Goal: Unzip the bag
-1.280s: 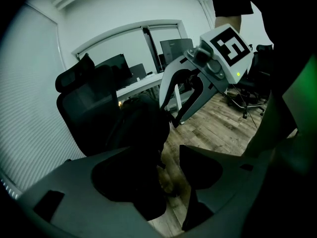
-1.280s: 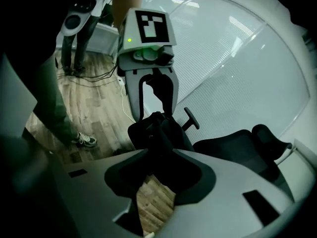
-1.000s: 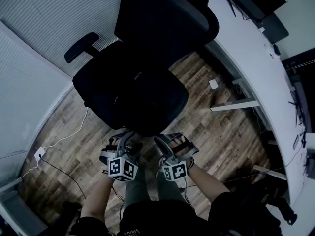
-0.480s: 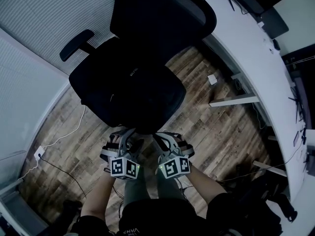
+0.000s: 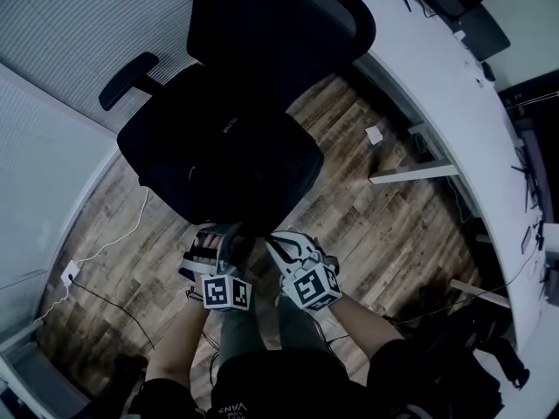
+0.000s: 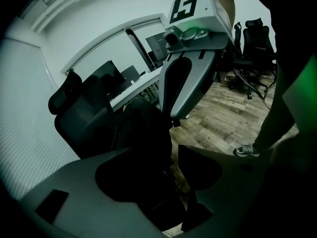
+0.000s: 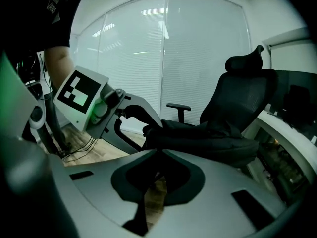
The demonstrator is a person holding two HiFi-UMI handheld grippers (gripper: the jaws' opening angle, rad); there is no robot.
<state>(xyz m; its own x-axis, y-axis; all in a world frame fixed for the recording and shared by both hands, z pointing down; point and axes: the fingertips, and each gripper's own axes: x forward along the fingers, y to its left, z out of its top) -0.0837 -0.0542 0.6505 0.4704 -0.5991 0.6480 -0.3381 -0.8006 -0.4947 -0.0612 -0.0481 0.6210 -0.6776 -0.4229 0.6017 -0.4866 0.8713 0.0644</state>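
- The soft black fabric bag [image 5: 223,147] is lying on the seat of the black mesh-backed office chair [image 5: 279,24].
- My left tool [image 6: 173,172] is reaching in with its jaws apart around the bag's near edge.
- My right tool [image 7: 157,153] is closing at the bag's front edge, its jaws almost together. It is too dark to tell what they are pinching.

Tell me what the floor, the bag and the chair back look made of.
Floor: wood or wood-look laminate, matt; plank seams and grain show.
Bag: soft black fabric, dull; it sags in folds on the seat.
Chair back: probably black mesh on a frame; the bright wall behind seems to show faintly through it.
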